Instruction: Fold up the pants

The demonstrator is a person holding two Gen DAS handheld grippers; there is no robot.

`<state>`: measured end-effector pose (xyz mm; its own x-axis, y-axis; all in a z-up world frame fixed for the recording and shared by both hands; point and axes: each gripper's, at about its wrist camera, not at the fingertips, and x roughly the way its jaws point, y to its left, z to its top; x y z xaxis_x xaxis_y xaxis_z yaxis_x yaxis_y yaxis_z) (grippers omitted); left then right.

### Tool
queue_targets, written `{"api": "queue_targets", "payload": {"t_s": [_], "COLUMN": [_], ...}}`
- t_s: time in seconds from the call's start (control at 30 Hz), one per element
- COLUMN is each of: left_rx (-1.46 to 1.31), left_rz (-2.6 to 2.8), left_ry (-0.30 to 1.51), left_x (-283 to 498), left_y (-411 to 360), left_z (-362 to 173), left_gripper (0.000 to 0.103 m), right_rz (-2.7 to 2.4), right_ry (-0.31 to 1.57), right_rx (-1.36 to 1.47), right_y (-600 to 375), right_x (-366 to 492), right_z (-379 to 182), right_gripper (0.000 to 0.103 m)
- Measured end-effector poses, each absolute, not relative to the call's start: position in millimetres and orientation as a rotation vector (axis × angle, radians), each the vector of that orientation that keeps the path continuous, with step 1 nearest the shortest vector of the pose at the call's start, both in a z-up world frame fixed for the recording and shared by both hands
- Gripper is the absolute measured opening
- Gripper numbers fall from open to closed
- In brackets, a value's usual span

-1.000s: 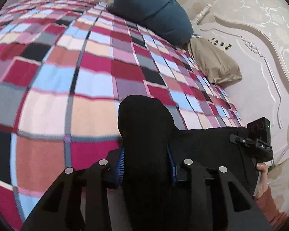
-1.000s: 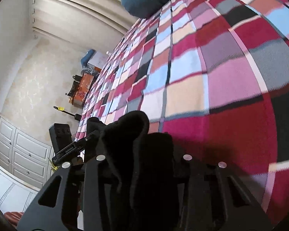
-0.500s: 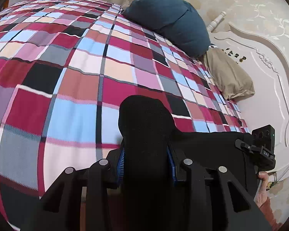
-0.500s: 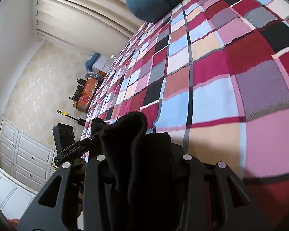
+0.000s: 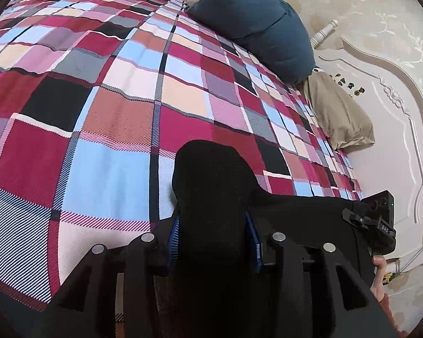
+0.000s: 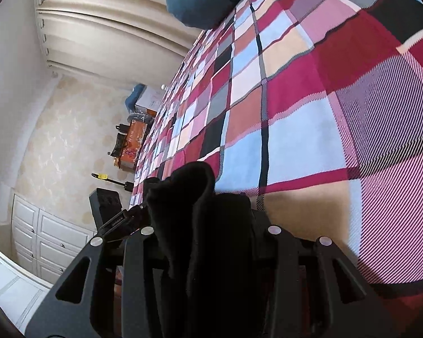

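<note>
The black pants [image 5: 211, 186] are bunched between the blue pads of my left gripper [image 5: 213, 239], which is shut on them low over the plaid bedspread [image 5: 107, 129]. The cloth stretches right to my right gripper, seen in the left wrist view [image 5: 378, 225]. In the right wrist view my right gripper [image 6: 203, 242] is shut on another bunch of the black pants [image 6: 191, 197]. My left gripper shows at the left of that view [image 6: 118, 219]. The rest of the pants hangs hidden below both grippers.
A dark teal pillow [image 5: 256, 22] and a tan pillow [image 5: 338, 115] lie at the head of the bed by the white headboard [image 5: 394, 118]. A white cabinet [image 6: 42, 239], curtains [image 6: 104, 11] and clutter [image 6: 132, 140] stand beyond the bed's far side.
Both grippers have moved forward over the bed with the pants held. The bedspread has come closer and the pillows have shifted right in the left view.
</note>
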<state>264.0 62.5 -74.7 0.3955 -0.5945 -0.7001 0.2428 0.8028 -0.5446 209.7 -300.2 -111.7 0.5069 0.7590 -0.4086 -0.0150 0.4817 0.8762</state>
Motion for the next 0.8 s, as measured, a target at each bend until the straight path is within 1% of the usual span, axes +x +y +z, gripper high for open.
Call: {"api": "queue_targets", "payload": {"t_s": [0.1,0.13,0.17,0.2,0.23,0.27,0.3,0.33,0.37,0.47,0.63,0.7,0.8], "left_rx": [-0.403,-0.411,-0.425,-0.437,-0.453,-0.470,-0.490,-0.509,-0.519,-0.591,-0.632,-0.623,-0.611], "left_rz": [-0.547,-0.549,-0.557,-0.567,-0.581,-0.597,-0.614,-0.620,-0.621,-0.643,-0.647,-0.657,-0.683], "left_ry": [1.042,1.042,1.040,1.037,1.031,1.025,1.019,1.013,1.009,1.019,1.006,0.997,1.003], "left_x": [263.9,263.8,263.1,263.1,262.3,261.2,259.0,255.5,253.0,232.4,177.9,150.9,117.6], "left_y": [64.0,64.9,66.1,67.4,68.6,69.9,71.9,74.9,77.0,91.1,106.2,105.4,95.2], "left_z": [-76.7,-77.8,-78.7,-79.2,-79.2,-79.2,-78.2,-76.5,-75.6,-75.2,-73.4,-71.6,-72.0], "left_gripper": [0.047,0.050,0.052,0.055,0.062,0.066,0.071,0.074,0.075,0.077,0.077,0.080,0.081], "right_rz": [0.568,0.568,0.566,0.565,0.566,0.567,0.567,0.565,0.560,0.544,0.520,0.522,0.530], "right_ry": [0.927,0.928,0.929,0.929,0.928,0.926,0.924,0.922,0.919,0.901,0.912,0.928,0.949], "right_rx": [0.973,0.977,0.982,0.986,0.991,1.000,1.006,1.010,1.013,1.037,1.063,1.058,1.020], "right_y": [-302.2,-302.2,-302.3,-303.5,-303.9,-304.8,-306.0,-306.1,-307.4,-317.0,-326.1,-321.0,-307.2], "right_x": [209.6,208.9,209.0,208.2,207.6,207.0,205.4,204.4,201.3,181.7,132.6,110.6,85.4], "right_z": [-114.5,-114.9,-115.6,-116.2,-115.9,-116.0,-115.2,-114.3,-112.1,-106.5,-104.6,-103.9,-100.7], "right_gripper": [0.039,0.042,0.044,0.045,0.049,0.052,0.054,0.058,0.064,0.073,0.077,0.078,0.083]}}
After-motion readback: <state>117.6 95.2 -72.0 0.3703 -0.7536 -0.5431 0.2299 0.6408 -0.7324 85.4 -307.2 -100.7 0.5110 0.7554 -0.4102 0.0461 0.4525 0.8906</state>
